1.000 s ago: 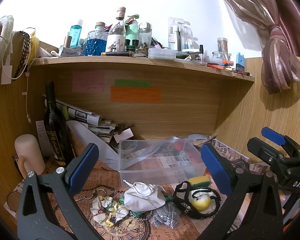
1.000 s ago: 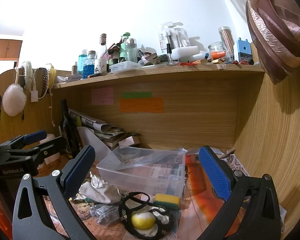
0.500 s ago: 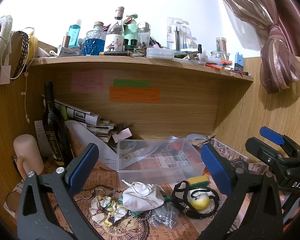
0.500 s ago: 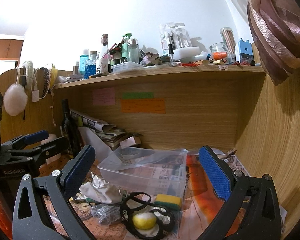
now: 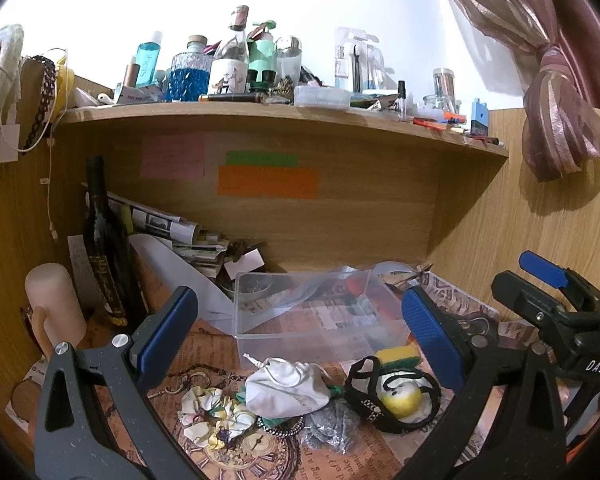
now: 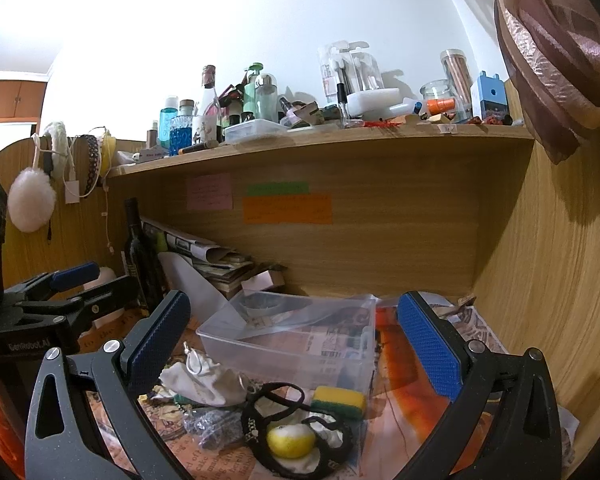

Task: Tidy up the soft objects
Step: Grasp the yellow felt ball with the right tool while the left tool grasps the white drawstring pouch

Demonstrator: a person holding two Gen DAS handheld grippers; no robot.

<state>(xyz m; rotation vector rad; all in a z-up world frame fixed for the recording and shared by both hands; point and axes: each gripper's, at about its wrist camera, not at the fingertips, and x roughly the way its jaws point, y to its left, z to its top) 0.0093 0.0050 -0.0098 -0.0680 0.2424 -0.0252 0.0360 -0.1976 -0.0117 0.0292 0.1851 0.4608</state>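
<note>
Looking through the left wrist camera, we get the floral scrunchie point(image 5: 214, 416) lying at the near left of the pile, which the right wrist view pretty much hides behind our right hand-held gripper's point(image 6: 296, 340) finger. The right view gives us the white pom-pom point(image 6: 31, 203) hanging on the side panel instead, plus the left hand-held gripper point(image 5: 300, 332) off to the side. Both of our grippers hang over the bench point(image 5: 364, 464) with fingers spread wide, nothing between them. The soft stuff sits bunched right in front of the clear plastic bin point(image 5: 316, 312): one white drawstring pouch point(image 5: 288, 388), one grey mesh wad point(image 5: 332, 428), one yellow-green sponge point(image 6: 339, 400) touching the bin's front wall, and one yellow ball point(image 6: 290, 440) nested in a black-strapped pouch point(image 5: 392, 396). The bin looks to have nothing soft in it yet. One dark wine bottle point(image 5: 104, 248) stands at the back left beside a heap of newspapers point(image 5: 168, 228), and we count three sticky notes point(image 5: 268, 184) on the back panel under a cluttered shelf point(image 5: 284, 114).
</note>
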